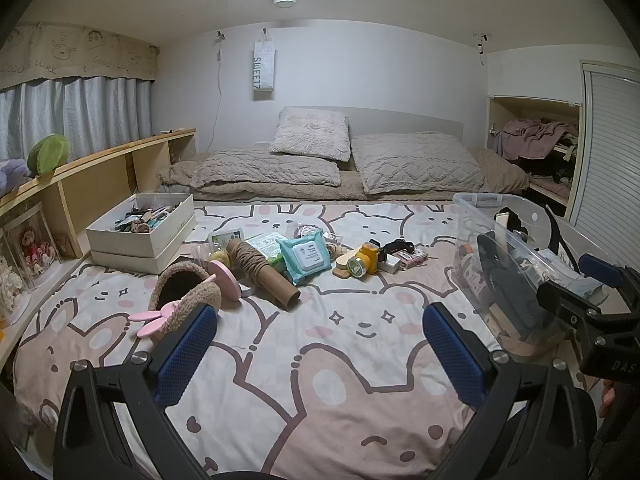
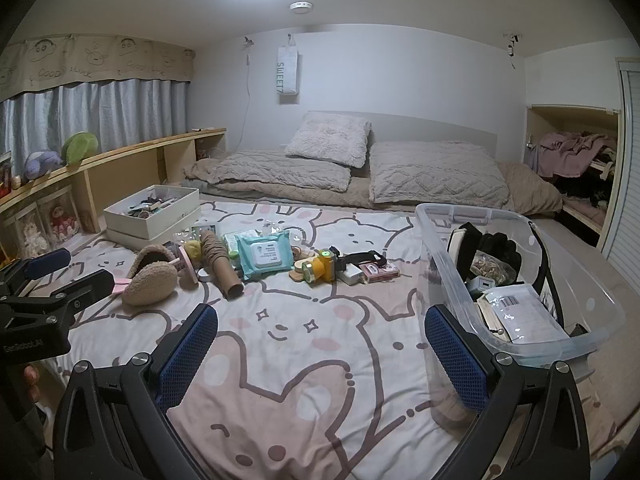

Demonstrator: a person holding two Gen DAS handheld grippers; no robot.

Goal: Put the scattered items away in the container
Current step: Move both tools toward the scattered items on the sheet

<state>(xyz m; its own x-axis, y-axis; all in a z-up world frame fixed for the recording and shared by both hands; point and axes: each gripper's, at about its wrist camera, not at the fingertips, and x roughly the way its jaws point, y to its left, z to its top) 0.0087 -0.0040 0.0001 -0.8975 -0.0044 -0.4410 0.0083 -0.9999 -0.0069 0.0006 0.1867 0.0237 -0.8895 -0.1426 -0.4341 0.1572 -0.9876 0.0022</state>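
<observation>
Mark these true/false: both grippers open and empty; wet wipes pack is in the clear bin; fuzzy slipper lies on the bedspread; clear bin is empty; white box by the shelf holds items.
1. Left gripper and right gripper are open and empty. True.
2. Wet wipes pack is in the clear bin. False: it lies on the bedspread.
3. Fuzzy slipper lies on the bedspread. True.
4. Clear bin is empty. False: it already holds several items.
5. White box by the shelf holds items. True.

Clear bin part-full, misc items scattered
</observation>
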